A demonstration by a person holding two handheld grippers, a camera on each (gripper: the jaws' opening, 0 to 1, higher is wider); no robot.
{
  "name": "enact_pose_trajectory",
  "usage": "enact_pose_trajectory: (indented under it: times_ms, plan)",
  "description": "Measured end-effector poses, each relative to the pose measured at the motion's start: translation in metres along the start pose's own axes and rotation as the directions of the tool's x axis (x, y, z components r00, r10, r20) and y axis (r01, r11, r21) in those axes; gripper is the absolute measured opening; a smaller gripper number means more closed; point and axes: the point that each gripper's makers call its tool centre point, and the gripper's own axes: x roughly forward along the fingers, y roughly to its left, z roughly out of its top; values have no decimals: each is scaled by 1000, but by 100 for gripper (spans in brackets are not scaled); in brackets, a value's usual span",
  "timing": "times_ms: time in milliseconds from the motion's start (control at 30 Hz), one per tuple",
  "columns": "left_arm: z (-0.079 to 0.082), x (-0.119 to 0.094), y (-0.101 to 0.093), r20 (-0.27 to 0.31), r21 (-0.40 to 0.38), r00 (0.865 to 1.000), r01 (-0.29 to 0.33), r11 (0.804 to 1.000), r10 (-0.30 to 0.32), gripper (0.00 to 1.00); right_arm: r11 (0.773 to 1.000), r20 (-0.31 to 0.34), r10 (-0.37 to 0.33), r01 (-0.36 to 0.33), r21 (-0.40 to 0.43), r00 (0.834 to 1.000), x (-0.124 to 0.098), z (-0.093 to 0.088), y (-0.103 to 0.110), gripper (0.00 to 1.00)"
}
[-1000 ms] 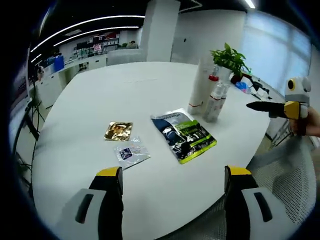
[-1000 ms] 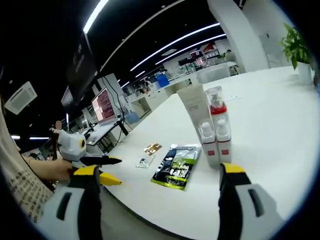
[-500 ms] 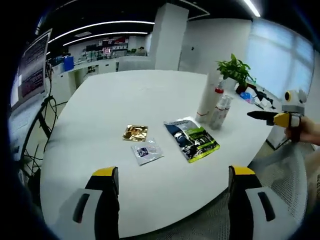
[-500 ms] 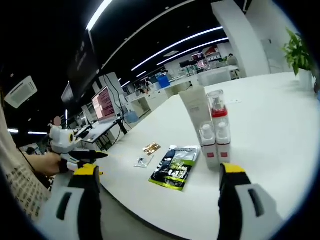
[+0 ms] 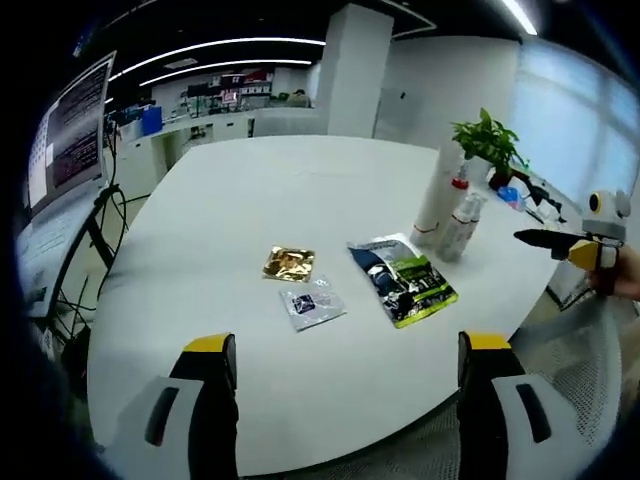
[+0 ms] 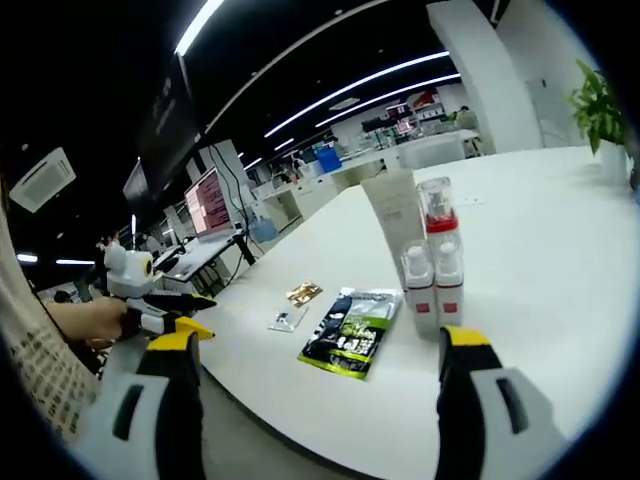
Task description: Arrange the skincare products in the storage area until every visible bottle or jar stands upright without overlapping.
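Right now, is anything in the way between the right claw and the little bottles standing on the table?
Nothing visible blocks it. In the right gripper view the open right claw looks straight over bare white table at the two small bottles. The green sachet lies flat, off to their left.

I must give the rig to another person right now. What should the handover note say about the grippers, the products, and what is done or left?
Left gripper: open, empty, held back over the near edge of the white table.
Right gripper: open, empty, off the table's edge, facing the bottles.

Products: the tall white tube, the red-collared bottle and two small spray bottles stand upright in a tight cluster. Lying flat apart from them: the green-black sachet, the gold sachet and the small clear sachet.

Done: all bottles appear upright. Nothing is gripped.
Left: probably check the cluster for crowding; whether bottles touch is unclear.
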Motion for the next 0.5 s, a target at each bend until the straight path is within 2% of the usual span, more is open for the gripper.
enact_pose_trajectory:
  times_ms: [133,233,500]
  plan:
    - [-6,15,0,-47,-3,999,-28,1000,28,84,1000,-1,-3,3,1,1000,0,0,0,100]
    - [-8,28,1,-72,-15,996,-49,999,47,86,1000,-6,-4,4,-3,1000,0,-1,0,100]
    - [-5,63,10,-133,-4,985,-114,993,112,80,1000,0,-11,11,6,1000,1,0,-1,100]
